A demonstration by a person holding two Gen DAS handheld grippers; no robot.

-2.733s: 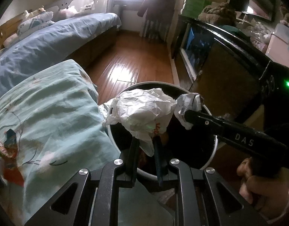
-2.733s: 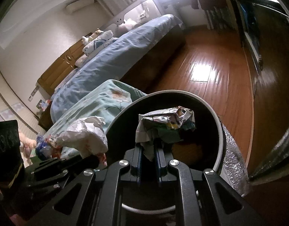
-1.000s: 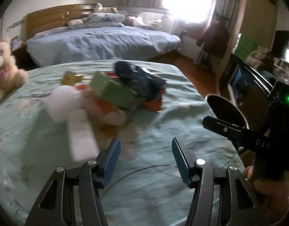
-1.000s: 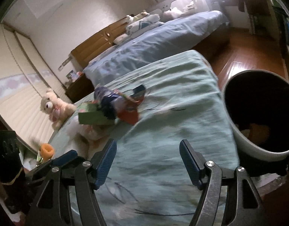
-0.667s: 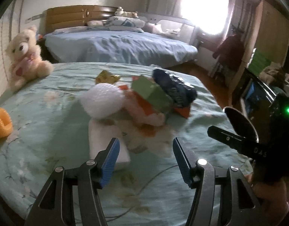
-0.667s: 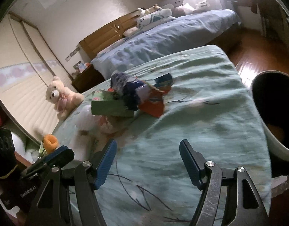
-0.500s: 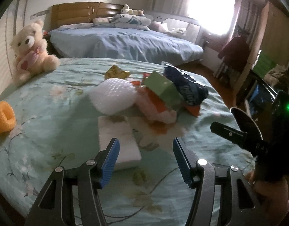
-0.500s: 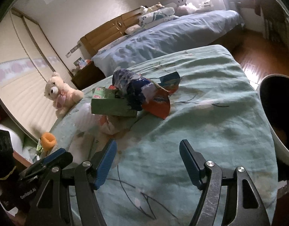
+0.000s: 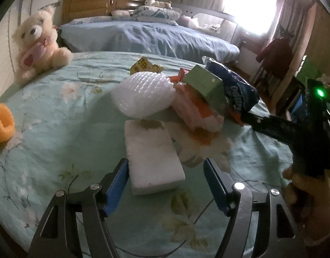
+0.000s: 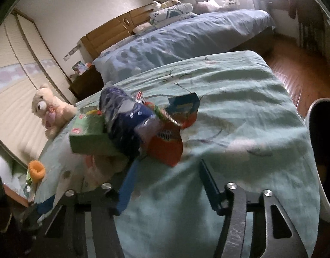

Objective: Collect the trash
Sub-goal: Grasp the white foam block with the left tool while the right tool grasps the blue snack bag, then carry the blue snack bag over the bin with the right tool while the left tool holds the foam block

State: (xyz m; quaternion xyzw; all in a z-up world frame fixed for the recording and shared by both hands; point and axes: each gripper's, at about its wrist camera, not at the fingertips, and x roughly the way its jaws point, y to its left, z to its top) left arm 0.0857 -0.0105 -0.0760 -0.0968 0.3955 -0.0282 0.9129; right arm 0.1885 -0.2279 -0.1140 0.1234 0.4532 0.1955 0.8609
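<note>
Trash lies in a pile on the teal bedspread (image 9: 57, 116). A white foam block (image 9: 153, 158) lies just ahead of my open left gripper (image 9: 166, 172), partly between its fingers. Behind it are a white bubble-wrap wad (image 9: 143, 94), a green box (image 9: 205, 86), a pink-orange wrapper (image 9: 197, 114) and a dark blue bag (image 9: 236, 90). My right gripper (image 10: 165, 172) is open and empty, close in front of an orange wrapper (image 10: 165, 144), the blue bag (image 10: 124, 118) and the green box (image 10: 89, 135). The dark trash bin (image 10: 324, 142) is at the right edge.
A cream teddy bear (image 9: 38, 43) sits at the far left of the bed. An orange foam ring (image 9: 1, 124) lies at the left edge. A second bed with blue bedding (image 9: 147, 36) stands behind. Wooden floor (image 10: 302, 73) runs to the right.
Both grippers let go of crumpled trash over the bin, swung left over the bed and moved closer to the pile. The left one now reaches the foam block.
</note>
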